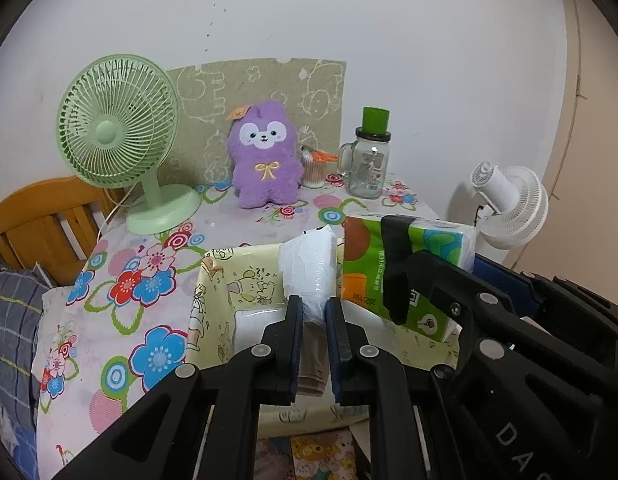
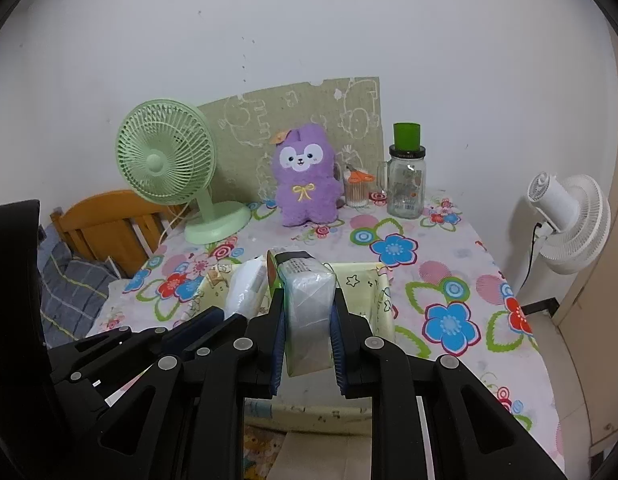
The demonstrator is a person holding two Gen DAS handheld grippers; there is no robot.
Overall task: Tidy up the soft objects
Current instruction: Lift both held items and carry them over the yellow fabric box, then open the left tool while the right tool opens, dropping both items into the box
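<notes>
A table (image 2: 449, 264) draped in a flowered cloth is seen, with a green fan (image 1: 117, 136), a purple plush toy (image 1: 265, 156) and a glass jar (image 1: 367, 160) ranged along its far edge. A pale yellow box (image 1: 217, 288) sits at the near edge. Above it, a green tissue pack (image 2: 309, 312) is clamped by the right gripper (image 2: 309, 316), and a clear plastic packet (image 1: 309, 268) is pinched by the left gripper (image 1: 313, 320), just beside it

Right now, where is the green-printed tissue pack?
The green-printed tissue pack is clamped in the right gripper, above the yellow cartoon-print box, beside the left gripper's white plastic-wrapped pack.
</notes>
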